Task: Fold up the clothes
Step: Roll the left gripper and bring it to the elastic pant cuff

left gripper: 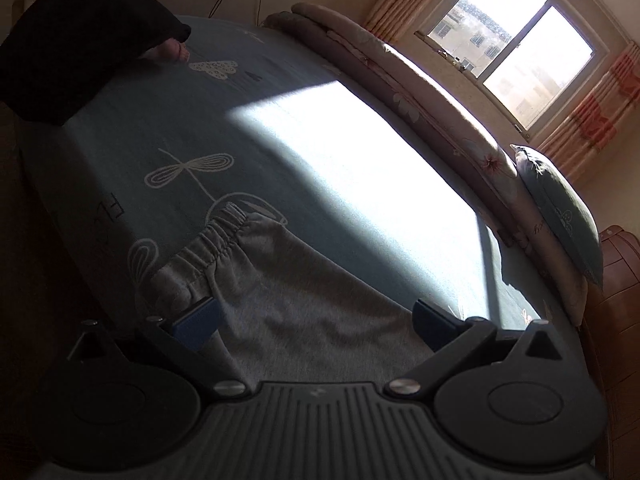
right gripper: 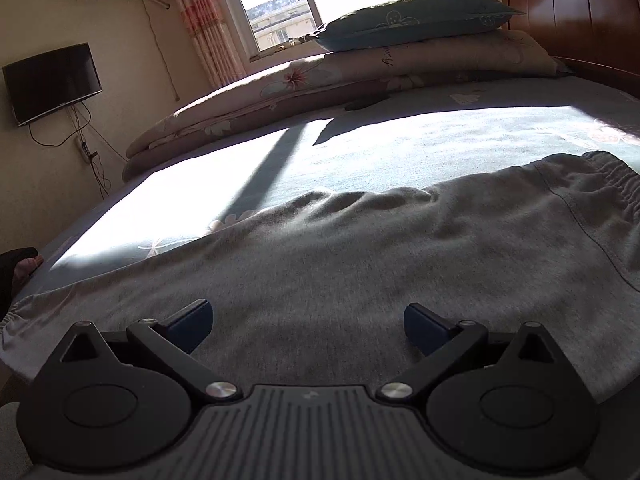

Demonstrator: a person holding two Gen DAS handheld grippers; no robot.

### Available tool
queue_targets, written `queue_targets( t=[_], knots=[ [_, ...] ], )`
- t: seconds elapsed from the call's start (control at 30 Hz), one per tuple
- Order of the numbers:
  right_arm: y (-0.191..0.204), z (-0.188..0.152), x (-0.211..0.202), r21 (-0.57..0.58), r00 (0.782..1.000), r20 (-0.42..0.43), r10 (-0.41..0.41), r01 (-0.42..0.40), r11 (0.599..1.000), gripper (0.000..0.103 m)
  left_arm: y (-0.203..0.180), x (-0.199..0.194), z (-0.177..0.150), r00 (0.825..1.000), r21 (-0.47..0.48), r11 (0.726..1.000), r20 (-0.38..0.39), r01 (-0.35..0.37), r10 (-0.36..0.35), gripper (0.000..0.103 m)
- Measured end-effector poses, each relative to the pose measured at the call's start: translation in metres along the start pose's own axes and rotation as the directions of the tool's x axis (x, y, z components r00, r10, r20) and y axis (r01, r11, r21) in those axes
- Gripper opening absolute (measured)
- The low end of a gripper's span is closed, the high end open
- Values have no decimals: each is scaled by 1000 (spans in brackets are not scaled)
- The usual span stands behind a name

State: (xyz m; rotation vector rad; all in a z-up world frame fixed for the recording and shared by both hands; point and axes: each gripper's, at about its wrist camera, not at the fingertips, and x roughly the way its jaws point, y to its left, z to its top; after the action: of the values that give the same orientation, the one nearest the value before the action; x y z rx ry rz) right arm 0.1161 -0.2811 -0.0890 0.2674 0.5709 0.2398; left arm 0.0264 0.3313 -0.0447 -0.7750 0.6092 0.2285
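garment: grey trousers (right gripper: pixel 340 272) with an elastic waistband (right gripper: pixel 612 184), spread flat on a blue-green bedsheet (left gripper: pixel 132 140) printed with white line drawings.
left gripper: the left gripper (left gripper: pixel 316 326) has its two blue-padded fingers (left gripper: pixel 198 322) spread wide apart, with nothing clamped between them.
garment relative to left fingers: grey cloth fills the gap between the fingers and runs ahead of them; a gathered elastic hem (left gripper: pixel 212 240) lies ahead of the left-hand finger, and that finger's pad sits at the cloth's folded edge. whether the pads touch the cloth cannot be told.
right gripper: the right gripper (right gripper: pixel 308 326) also has its fingers (right gripper: pixel 190 322) wide apart, gripping nothing.
garment relative to right fingers: the cloth lies under and ahead of both fingers, spreading past them on either side; the waistband is far ahead and to the right of the right-hand finger, a cuff end off to the left of the left-hand finger. contact cannot be told.
beyond the fingertips: a bright sun patch on the sheet, then a folded floral quilt (right gripper: pixel 280 92) with a pillow (right gripper: pixel 408 20) on top, below a window (left gripper: pixel 508 56).
far left of the left gripper's view: a hand (left gripper: pixel 172 50) in a dark sleeve rests on the sheet, well apart from the garment.
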Motion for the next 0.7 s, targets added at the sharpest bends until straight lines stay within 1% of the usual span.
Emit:
queue_targets(
  t=[0.07, 0.17, 0.27, 0.37, 0.53, 0.63, 0.7],
  knots=[
    [2, -1, 2, -17, 1000, -2, -10, 10, 1000, 103, 26, 3, -5, 999, -80, 996, 12, 35, -34, 102],
    [7, -3, 5, -46, 1000, -2, -31, 31, 998, 103, 57, 14, -15, 997, -166, 983, 25, 78, -75, 102],
    [13, -6, 8, -82, 999, 2, -47, 47, 995, 103, 80, 32, -25, 993, -242, 963, 9, 119, -120, 102],
    [19, -10, 11, -118, 998, 4, -63, 63, 991, 103, 97, 49, -33, 985, -303, 939, 12, 165, -170, 102],
    [25, -15, 12, -168, 996, 7, -93, 93, 981, 103, 117, 76, -40, 962, -392, 882, 28, 262, -273, 102],
    [26, -16, 13, -173, 995, 7, -102, 102, 980, 103, 121, 87, -42, 950, -421, 857, 31, 295, -312, 102],
    [26, -16, 14, -175, 994, 7, -108, 108, 979, 103, 121, 88, -41, 938, -425, 843, 44, 329, -343, 102]
  ],
)
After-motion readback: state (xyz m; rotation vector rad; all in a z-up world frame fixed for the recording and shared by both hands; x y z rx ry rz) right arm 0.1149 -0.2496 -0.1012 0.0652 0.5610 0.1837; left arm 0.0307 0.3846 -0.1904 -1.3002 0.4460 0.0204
